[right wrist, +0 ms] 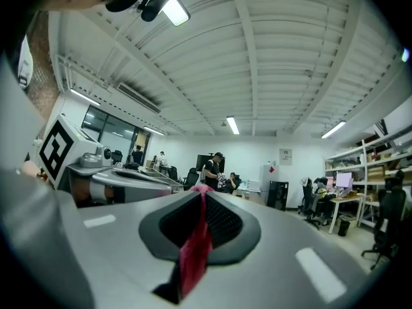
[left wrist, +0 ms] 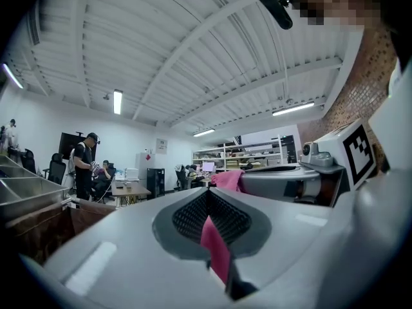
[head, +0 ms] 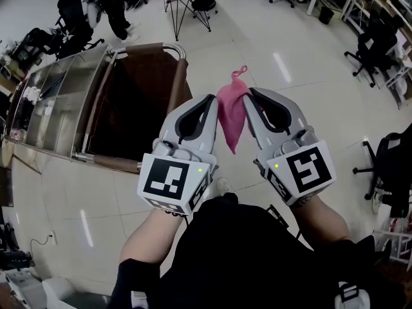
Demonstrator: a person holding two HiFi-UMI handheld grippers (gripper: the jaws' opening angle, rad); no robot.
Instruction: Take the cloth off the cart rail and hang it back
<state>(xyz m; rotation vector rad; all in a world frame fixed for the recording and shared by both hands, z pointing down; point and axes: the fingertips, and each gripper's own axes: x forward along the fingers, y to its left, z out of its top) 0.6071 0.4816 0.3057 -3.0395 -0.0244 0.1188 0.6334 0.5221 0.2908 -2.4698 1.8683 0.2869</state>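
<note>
A pink cloth (head: pixel 231 111) hangs bunched in the air between my two grippers, clear of the cart. My left gripper (head: pixel 210 102) is shut on its left edge, and a pink strip (left wrist: pixel 215 246) shows pinched between the closed jaws. My right gripper (head: pixel 252 96) is shut on its right edge, with a fold of cloth (right wrist: pixel 196 250) clamped in its jaws. Both grippers are raised side by side and tilted upward. The cart's brown rail (head: pixel 177 82) lies to the left of the left gripper and below it. Nothing hangs on that rail.
The steel cart (head: pixel 61 102) stands at the left on a glossy floor. A person (head: pixel 116 5) stands beyond it next to office chairs (head: pixel 71 21). A small table and stool (head: pixel 193 2) are behind, and more chairs (head: pixel 373 50) and desks sit at the right.
</note>
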